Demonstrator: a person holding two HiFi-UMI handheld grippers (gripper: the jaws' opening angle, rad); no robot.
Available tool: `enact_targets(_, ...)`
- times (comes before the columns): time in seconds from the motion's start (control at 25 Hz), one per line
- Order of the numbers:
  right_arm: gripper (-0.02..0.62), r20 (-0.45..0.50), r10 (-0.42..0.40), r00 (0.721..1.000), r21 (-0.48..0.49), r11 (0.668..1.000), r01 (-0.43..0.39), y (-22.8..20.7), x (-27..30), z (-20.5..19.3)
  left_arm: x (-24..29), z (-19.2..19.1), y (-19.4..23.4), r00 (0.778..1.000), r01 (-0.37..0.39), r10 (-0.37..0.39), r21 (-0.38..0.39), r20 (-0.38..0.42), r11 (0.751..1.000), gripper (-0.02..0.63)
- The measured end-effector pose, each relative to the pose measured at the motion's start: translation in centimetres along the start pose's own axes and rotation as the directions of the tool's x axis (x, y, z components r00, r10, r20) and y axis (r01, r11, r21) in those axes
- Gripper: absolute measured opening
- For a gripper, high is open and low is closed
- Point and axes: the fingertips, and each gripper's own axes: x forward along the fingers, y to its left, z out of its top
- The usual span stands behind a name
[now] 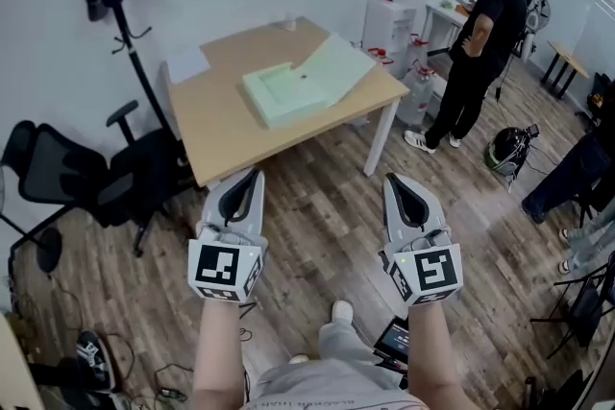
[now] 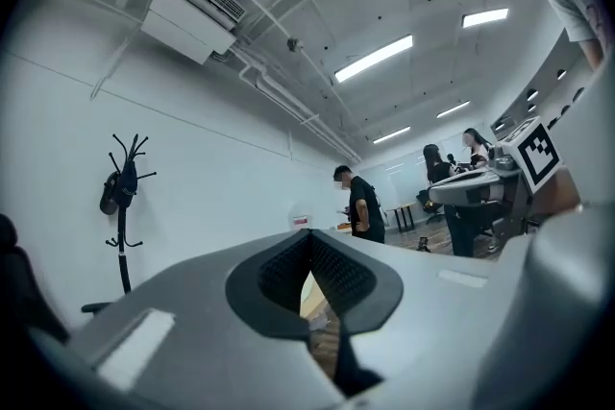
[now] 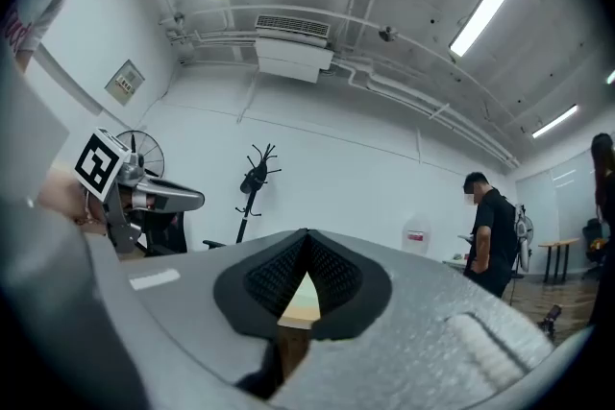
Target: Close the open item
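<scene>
A pale green flat box (image 1: 288, 91) lies open on the wooden table (image 1: 221, 125), its lid (image 1: 338, 64) folded back to the right. Both grippers hover over the floor, well short of the table's near edge. My left gripper (image 1: 252, 178) is shut and holds nothing, and its tips meet in the left gripper view (image 2: 310, 238). My right gripper (image 1: 395, 180) is also shut and empty. In the right gripper view, a sliver of the green box and the table shows below the right gripper's (image 3: 306, 237) closed tips.
A black office chair (image 1: 72, 173) and a coat stand (image 1: 120, 5) stand left of the table. A water dispenser (image 1: 389, 5) with spare bottles is behind it, and a person in black (image 1: 480, 43) stands to the right. A dark round object (image 1: 506, 149) and cables lie on the floor.
</scene>
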Motion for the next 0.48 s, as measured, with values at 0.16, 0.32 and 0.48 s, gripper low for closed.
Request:
enact_targets(0.16, 0.001, -0.018, -0.004, 1.000, 0.014, 1.000, 0.004, -3.2, 2.9, -1.2, 4.0, -0.7, 0.5, 0.999, -0.029, 0.028, -0.021, -0.023, 0.999, 0.000)
enact_targets(0.32, 0.001, -0.025, 0.017, 1.000, 0.034, 0.999, -0.016, -6.2, 5.6, -2.4, 7.9, -1.3, 0.4, 0.999, -0.035, 0.033, -0.046, -0.039, 0.998, 0.000)
enact_targets(0.48, 0.002, -0.030, 0.039, 0.999, 0.044, 0.998, -0.038, -9.4, 7.9, -3.5, 11.7, -1.4, -0.5, 0.999, -0.019, 0.016, -0.056, -0.046, 0.998, 0.000)
